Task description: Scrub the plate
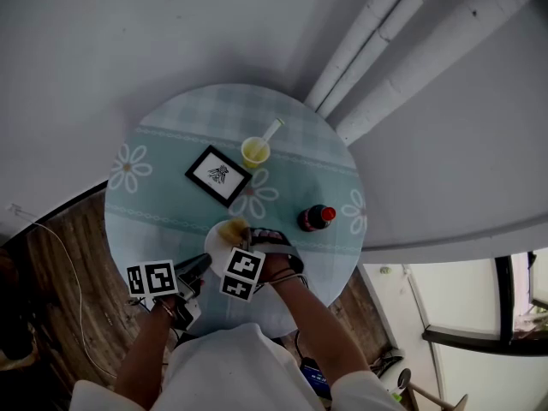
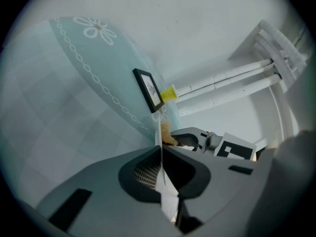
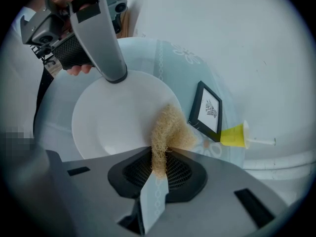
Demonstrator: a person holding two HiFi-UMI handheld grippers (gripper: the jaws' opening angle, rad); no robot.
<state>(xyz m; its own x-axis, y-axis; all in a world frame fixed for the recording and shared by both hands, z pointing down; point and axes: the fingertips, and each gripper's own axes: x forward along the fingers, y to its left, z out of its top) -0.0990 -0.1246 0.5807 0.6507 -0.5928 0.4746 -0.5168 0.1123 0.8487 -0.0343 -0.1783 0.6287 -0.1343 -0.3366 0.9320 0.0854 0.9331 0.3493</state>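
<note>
left gripper [image 1: 204, 265] clamped on plate [image 3: 111, 122], right gripper [image 1: 253, 236] pinching scrubber [image 3: 170, 127], angled down

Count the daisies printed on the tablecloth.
3. One daisy far left, one beside the picture frame, one right of the bottle. More may be hidden under the plate.

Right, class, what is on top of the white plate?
A tan fibrous scrubber, held in the right tool, rests on the rim of the plate. The left tool clamps the far rim. The surface under the scrubber is covered.
</note>
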